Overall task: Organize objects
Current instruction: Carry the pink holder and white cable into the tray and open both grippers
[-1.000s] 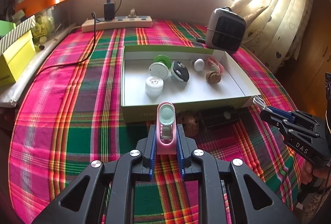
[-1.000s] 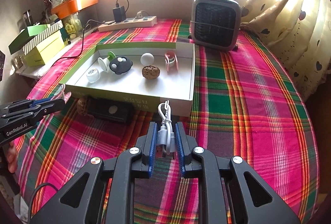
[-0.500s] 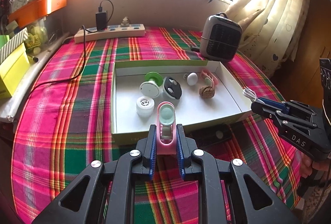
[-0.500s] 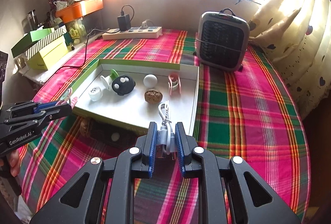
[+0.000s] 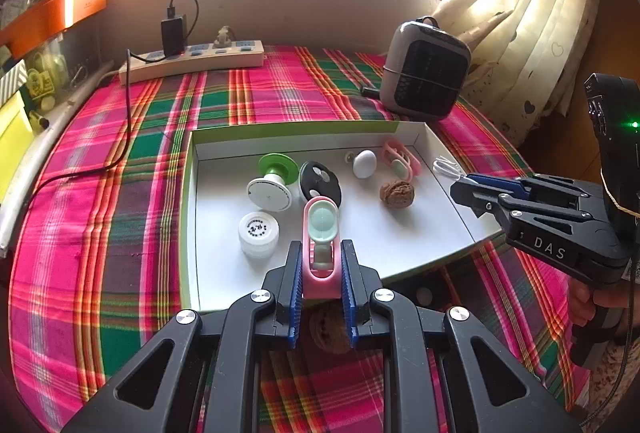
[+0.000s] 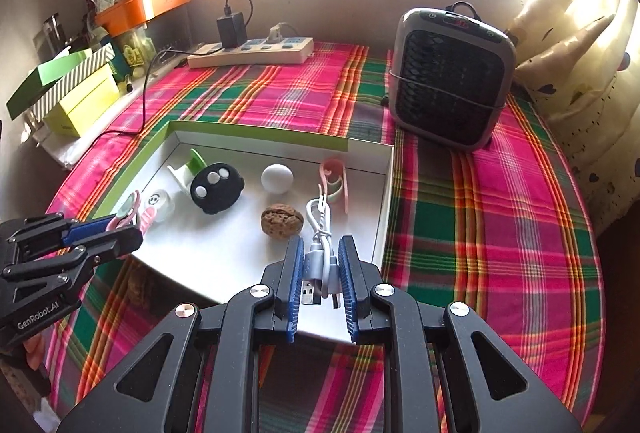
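My left gripper (image 5: 321, 265) is shut on a pink clip (image 5: 321, 237) with a mint pad, held over the near part of the white box (image 5: 188, 217). In the right wrist view, my right gripper (image 6: 321, 267) is shut on a coiled white USB cable (image 6: 320, 233) above the box's near right corner (image 6: 386, 201). Inside the box lie a walnut (image 5: 396, 194), a white egg shape (image 5: 364, 164), a black disc (image 5: 320, 181), a green-and-white spool (image 5: 272, 181), a white cap (image 5: 258, 235) and a second pink clip (image 5: 401, 159). Each gripper shows in the other's view: the right gripper (image 5: 464, 185), the left gripper (image 6: 120, 229).
Another walnut (image 5: 330, 329) and a black object (image 5: 420, 293) lie on the plaid cloth (image 5: 120, 233) just outside the box's near wall. A grey heater (image 6: 452, 77) stands at the back right, a power strip (image 5: 192, 63) with a charger at the back, boxes (image 6: 76, 101) at the left.
Both grippers have moved forward and slightly up over the box, each keeping its hold; the box now sits under the fingertips rather than ahead of them.
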`<state>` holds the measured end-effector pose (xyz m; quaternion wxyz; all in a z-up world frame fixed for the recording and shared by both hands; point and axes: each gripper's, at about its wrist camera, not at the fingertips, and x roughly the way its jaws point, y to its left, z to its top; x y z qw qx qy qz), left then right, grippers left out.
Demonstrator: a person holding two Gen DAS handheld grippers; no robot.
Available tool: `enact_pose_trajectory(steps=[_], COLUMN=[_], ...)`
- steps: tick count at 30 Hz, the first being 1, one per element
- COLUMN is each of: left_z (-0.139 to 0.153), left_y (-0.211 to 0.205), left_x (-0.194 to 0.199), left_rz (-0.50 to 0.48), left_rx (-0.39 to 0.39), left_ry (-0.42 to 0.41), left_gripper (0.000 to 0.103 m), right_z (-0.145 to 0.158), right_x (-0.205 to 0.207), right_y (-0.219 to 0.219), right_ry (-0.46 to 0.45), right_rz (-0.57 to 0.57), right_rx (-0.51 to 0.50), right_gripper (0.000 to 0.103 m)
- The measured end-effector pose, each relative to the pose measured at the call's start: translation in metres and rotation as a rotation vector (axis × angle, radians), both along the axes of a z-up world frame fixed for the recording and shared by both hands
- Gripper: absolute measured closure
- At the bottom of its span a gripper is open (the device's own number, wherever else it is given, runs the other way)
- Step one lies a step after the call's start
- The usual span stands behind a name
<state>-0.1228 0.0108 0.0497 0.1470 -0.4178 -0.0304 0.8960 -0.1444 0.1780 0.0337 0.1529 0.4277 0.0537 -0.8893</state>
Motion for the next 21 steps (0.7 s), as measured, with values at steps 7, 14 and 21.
enact_pose_trajectory(steps=[7, 14, 21], left_z=[-0.006, -0.012, -0.019], left_y=[0.004, 0.009, 0.011], left_x=[-0.013, -0.022, -0.029], left_rz=[-0.013, -0.023, -0.017], left_rx=[-0.004, -0.02, -0.035], left_ry=[-0.026, -0.048, -0.075], left_gripper=[0.087, 0.087, 0.087], right_z=[-0.009, -0.018, -0.025], right_x=[-0.01, -0.016, -0.022], right_y=[-0.004, -0.008, -0.011], right_ry=[-0.032, -0.068, -0.09], right_rz=[0.012, 0.026, 0.03], right_rx=[0.024, 0.045, 0.054], right_gripper=[0.084, 0.084, 0.084])
